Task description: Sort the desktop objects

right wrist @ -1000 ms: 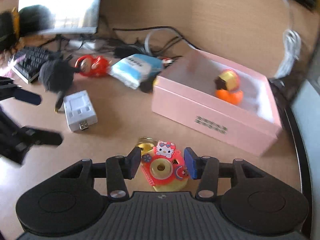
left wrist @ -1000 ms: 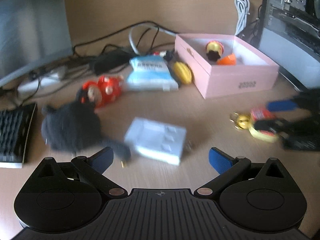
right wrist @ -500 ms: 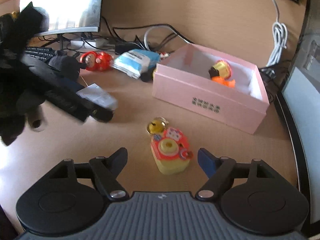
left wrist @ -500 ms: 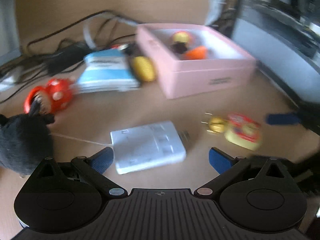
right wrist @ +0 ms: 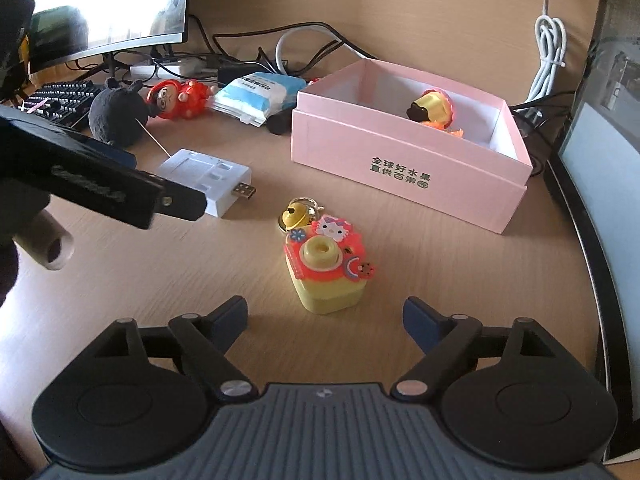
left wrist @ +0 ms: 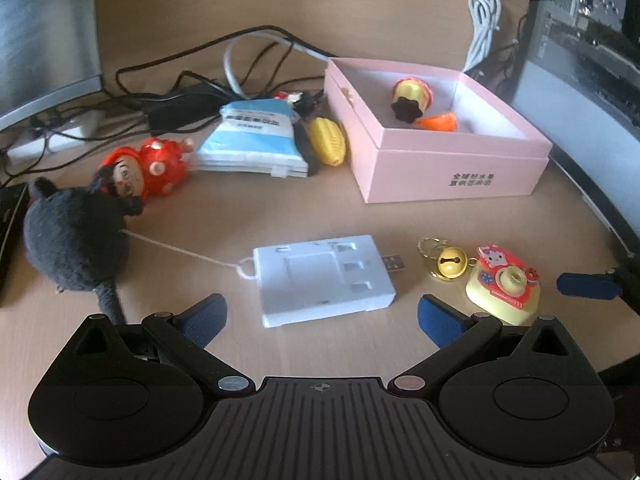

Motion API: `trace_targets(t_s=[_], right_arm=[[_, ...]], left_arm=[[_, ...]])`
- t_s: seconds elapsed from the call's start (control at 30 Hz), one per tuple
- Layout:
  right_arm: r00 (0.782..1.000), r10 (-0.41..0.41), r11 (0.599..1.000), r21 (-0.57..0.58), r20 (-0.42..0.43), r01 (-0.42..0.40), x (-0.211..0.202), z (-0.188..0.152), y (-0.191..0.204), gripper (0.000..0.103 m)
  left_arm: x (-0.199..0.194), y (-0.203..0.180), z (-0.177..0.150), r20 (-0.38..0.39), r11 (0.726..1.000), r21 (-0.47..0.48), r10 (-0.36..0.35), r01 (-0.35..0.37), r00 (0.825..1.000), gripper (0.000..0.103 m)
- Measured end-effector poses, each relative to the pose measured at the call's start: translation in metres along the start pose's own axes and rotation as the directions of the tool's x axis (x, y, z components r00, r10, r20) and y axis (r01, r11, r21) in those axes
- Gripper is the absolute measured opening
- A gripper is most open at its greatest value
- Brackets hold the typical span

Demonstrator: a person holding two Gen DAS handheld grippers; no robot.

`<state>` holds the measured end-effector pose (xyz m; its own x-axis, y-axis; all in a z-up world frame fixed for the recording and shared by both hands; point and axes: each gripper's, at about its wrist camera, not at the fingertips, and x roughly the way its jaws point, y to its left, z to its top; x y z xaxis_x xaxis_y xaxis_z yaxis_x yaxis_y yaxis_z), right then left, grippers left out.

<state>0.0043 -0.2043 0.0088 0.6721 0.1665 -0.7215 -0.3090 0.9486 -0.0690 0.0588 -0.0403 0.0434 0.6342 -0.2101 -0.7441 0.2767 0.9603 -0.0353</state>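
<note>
Matt wood-grain desk [right wrist: 168, 264], shiny metal bell [right wrist: 293, 217], fuzzy black plush [left wrist: 76, 240].

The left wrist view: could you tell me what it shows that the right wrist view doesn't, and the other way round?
Only the left wrist view shows the yellow corn toy beside the pink box. Only the right wrist view shows the lit monitor and keyboard. Both show the box, the white adapter, the toy camera with its bell, the black plush and the red doll.

Both grippers are black plastic. The left gripper [left wrist: 319, 314] has blue fingertips [left wrist: 202, 316]. The right gripper [right wrist: 325, 318] shows silver screws at 6 o'clock.
</note>
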Motion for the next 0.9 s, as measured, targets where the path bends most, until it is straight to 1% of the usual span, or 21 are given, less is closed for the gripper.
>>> trace_targets(t_s=[0.1, 0.17, 0.23, 0.33, 0.37, 0.43, 0.5, 0.6, 0.67, 0.73, 0.77, 0.8, 0.83, 0.9], right_arm=[[1.0, -0.008, 1.0, 0.006, -0.001, 0.008, -0.002, -0.002, -0.001, 0.086], [1.0, -0.012, 1.0, 0.008, -0.003, 0.012, -0.004, -0.004, -0.001, 0.086], [1.0, -0.021, 1.0, 0.006, -0.004, 0.021, -0.006, -0.006, -0.001, 0.086], [1.0, -0.028, 1.0, -0.004, 0.0, 0.028, -0.009, -0.009, 0.0, 0.086], [1.0, -0.03, 1.0, -0.006, 0.001, 0.03, -0.011, -0.009, 0.0, 0.087], [0.999, -0.033, 0.999, -0.003, 0.002, 0.033, -0.012, -0.01, -0.002, 0.087], [0.999, -0.033, 0.999, -0.002, 0.0, 0.033, -0.012, -0.011, -0.003, 0.087], [1.0, -0.027, 1.0, -0.007, -0.002, 0.027, -0.01, -0.01, -0.002, 0.087], [1.0, -0.018, 1.0, -0.017, 0.001, 0.018, -0.01, -0.009, -0.001, 0.087], [1.0, -0.009, 1.0, -0.026, 0.004, 0.01, -0.008, -0.008, 0.0, 0.087], [1.0, -0.005, 1.0, -0.03, 0.005, 0.005, -0.007, -0.007, 0.001, 0.087], [1.0, -0.001, 0.999, -0.034, 0.007, 0.001, -0.006, -0.006, 0.001, 0.087], [1.0, 0.001, 0.999, -0.037, 0.008, -0.001, -0.006, -0.005, 0.002, 0.088], [1.0, 0.006, 0.999, -0.044, 0.009, -0.006, -0.003, -0.003, 0.003, 0.088]], left_arm=[[0.013, -0.012, 0.006, -0.033, 1.0, 0.023, 0.013, -0.012, 0.999, 0.103], [0.023, -0.016, 0.011, -0.061, 0.999, 0.009, 0.035, -0.035, 0.998, 0.103], [0.027, -0.015, 0.014, -0.054, 0.998, -0.011, 0.053, -0.054, 0.997, 0.103], [0.022, -0.013, 0.014, -0.016, 0.995, -0.014, 0.1, -0.1, 0.995, 0.103], [0.019, -0.012, 0.012, -0.005, 0.994, -0.005, 0.106, -0.106, 0.994, 0.097], [0.015, -0.01, 0.01, 0.0, 0.995, 0.01, 0.104, -0.104, 0.995, 0.083], [0.011, -0.008, 0.006, 0.002, 0.994, 0.012, 0.104, -0.104, 0.995, 0.083], [0.001, -0.007, -0.002, -0.003, 0.997, 0.016, 0.081, -0.08, 0.997, 0.083], [-0.01, -0.011, -0.01, -0.007, 0.999, 0.049, 0.017, -0.017, 1.0, 0.083], [-0.024, -0.016, -0.021, -0.019, 0.994, 0.09, -0.054, 0.055, 0.998, 0.084], [-0.031, -0.017, -0.026, -0.019, 0.992, 0.104, -0.063, 0.065, 0.998, 0.089], [-0.034, -0.018, -0.03, -0.02, 0.992, 0.11, -0.056, 0.057, 0.998, 0.094], [-0.038, -0.017, -0.034, -0.02, 0.994, 0.104, -0.044, 0.045, 0.999, 0.097], [-0.041, -0.012, -0.038, -0.034, 0.997, 0.061, -0.047, 0.049, 0.998, 0.097]])
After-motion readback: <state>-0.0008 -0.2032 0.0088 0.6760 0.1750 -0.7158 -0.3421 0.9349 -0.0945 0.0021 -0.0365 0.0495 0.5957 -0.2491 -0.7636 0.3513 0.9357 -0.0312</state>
